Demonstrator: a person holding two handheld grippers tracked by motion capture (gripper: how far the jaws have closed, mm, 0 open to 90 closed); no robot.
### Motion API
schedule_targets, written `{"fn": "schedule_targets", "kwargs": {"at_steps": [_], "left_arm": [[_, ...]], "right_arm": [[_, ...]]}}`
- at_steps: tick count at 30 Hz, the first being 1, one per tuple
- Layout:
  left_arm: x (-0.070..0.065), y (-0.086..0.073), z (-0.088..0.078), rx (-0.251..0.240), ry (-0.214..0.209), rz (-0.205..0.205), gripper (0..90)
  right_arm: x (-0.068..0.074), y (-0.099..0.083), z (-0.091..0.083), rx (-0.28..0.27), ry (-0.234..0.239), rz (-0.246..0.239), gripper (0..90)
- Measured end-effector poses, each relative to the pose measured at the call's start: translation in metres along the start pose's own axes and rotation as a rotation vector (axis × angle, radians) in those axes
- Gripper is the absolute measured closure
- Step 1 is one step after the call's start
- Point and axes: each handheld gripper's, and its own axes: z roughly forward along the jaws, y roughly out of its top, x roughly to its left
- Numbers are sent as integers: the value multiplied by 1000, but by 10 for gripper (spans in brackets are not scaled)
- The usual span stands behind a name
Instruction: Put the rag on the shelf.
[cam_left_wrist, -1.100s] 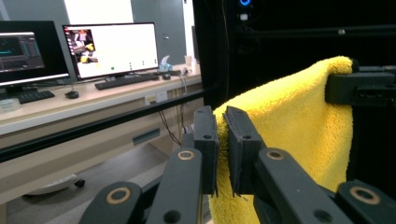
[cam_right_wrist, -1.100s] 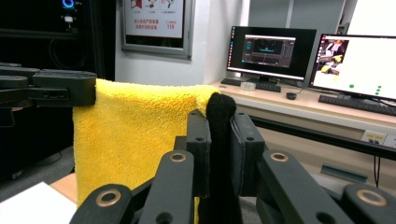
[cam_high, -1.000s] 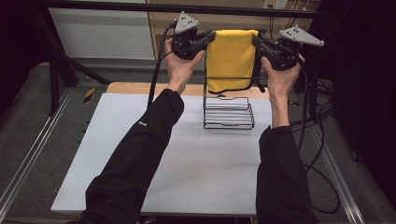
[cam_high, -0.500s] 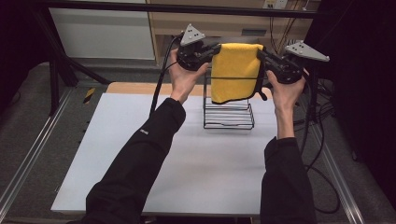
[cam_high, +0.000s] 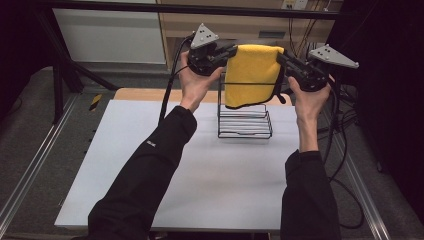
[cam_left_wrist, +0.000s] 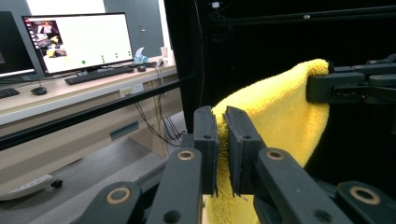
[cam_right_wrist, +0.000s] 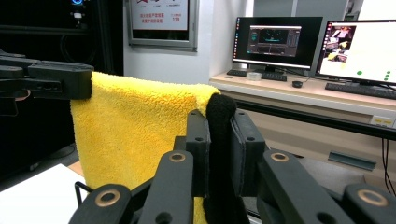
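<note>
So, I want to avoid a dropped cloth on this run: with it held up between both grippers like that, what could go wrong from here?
1. The folded yellow fleece cloth is pinched only at its top corners by the left gripper and right gripper; one slip would drop that side.
2. Its lower edge hangs close to the black wire rack, so it might snag on the top bar.
3. Pulling the hands apart could tug a corner free.

Standing near the far edge of the tabletop: a black wire rack, with a yellow cloth hanging above it. Lying open toward the near edge and both near corners: bare white surface.
</note>
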Motion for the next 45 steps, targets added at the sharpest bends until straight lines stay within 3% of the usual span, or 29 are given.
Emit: {"fn": "schedule_targets", "kwargs": {"at_steps": [20,45], "left_arm": [[-22,-16,-16,82,-47,23,831],[-36,-56,-19,190,-69,-14,796]], "right_arm": [[10,-15,-25,78,30,-31,793],[21,-47,-39,178,75,-50,790]]}}
